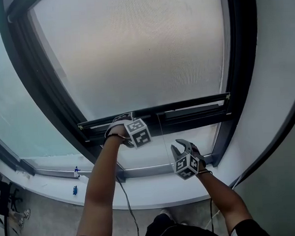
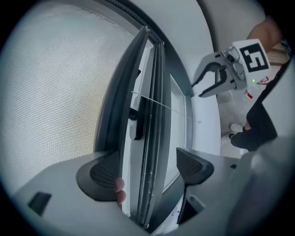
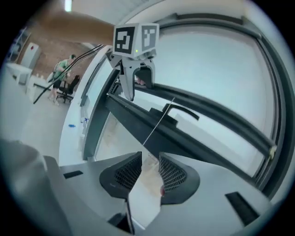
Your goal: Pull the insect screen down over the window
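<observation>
Daylit glass fills the background, set in one dark window frame [image 1: 243, 60] above a white sill [image 1: 57, 181]. One insect screen [image 1: 134, 46] hangs over the upper pane. Its single dark bottom bar [image 1: 157, 114] lies across the frame, with a strip of bare glass between the bar and the sill. One curved dark handle [image 3: 183, 110] sits on the bar, and one thin pull cord [image 3: 159, 122] runs down from beside it.

Two hand-held grippers are in view, each with one marker cube. The left hand-held gripper [image 2: 148, 162] is up at the bar with its jaws spread wide. The bar passes between them and touches neither pad. One fingertip [image 2: 119, 185] shows beside its left jaw. The right hand-held gripper [image 3: 150, 159] hangs below the bar, near the cord, with its jaws parted by a narrow gap. The cord points toward that gap. Its lower end is too thin to follow, so I cannot tell if it reaches the pads.

Two small blue items [image 1: 77, 170] lie on the sill, below the bar and well off to its left. They are too small to name. The bar's far end is cut off by the frame in the left gripper view. Well beyond the bar's left end, one person [image 3: 60, 69] by an office chair is tiny and indistinct.
</observation>
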### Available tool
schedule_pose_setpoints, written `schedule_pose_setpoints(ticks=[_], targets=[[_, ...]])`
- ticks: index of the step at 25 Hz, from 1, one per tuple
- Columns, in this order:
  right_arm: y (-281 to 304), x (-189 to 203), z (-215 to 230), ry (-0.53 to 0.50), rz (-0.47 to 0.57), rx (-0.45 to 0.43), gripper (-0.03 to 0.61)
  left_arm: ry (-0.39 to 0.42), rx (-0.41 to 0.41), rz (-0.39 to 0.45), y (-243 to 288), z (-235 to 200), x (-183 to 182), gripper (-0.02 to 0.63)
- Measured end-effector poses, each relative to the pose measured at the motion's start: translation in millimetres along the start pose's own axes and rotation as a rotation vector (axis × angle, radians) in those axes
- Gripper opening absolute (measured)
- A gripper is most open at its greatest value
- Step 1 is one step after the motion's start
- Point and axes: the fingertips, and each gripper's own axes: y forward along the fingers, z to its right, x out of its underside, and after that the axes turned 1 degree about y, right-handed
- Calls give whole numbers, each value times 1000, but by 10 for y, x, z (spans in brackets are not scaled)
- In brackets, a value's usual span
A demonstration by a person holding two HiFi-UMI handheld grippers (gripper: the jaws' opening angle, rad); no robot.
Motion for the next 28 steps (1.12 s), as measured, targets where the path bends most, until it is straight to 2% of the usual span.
schedule_pose_setpoints(ticks=[3,7,11,15,19,23,28], targets=[[-51,-248,213,-185,-1,27,97,7,-11,-21,8,16,36,391],[16,-416,526,-421,-36,68,152,14,-17,-18,15,2,6,391],[88,-608,751,-593,-57,108,179,16,-19,-15,23,15,10,391],[149,-758,887,-696,-76,127,189,12,-15,-8,15,6,9,391],[234,-768,975,-746,-116,136,190,3,-26,-7,22,1,-2,391],[332,-687,1042,-777,-191,105,216,1,-38,-7,28,-3,-17,391],[373,-633,1068,-845,-257,70,216,-7,-23,24,13,30,-14,391]])
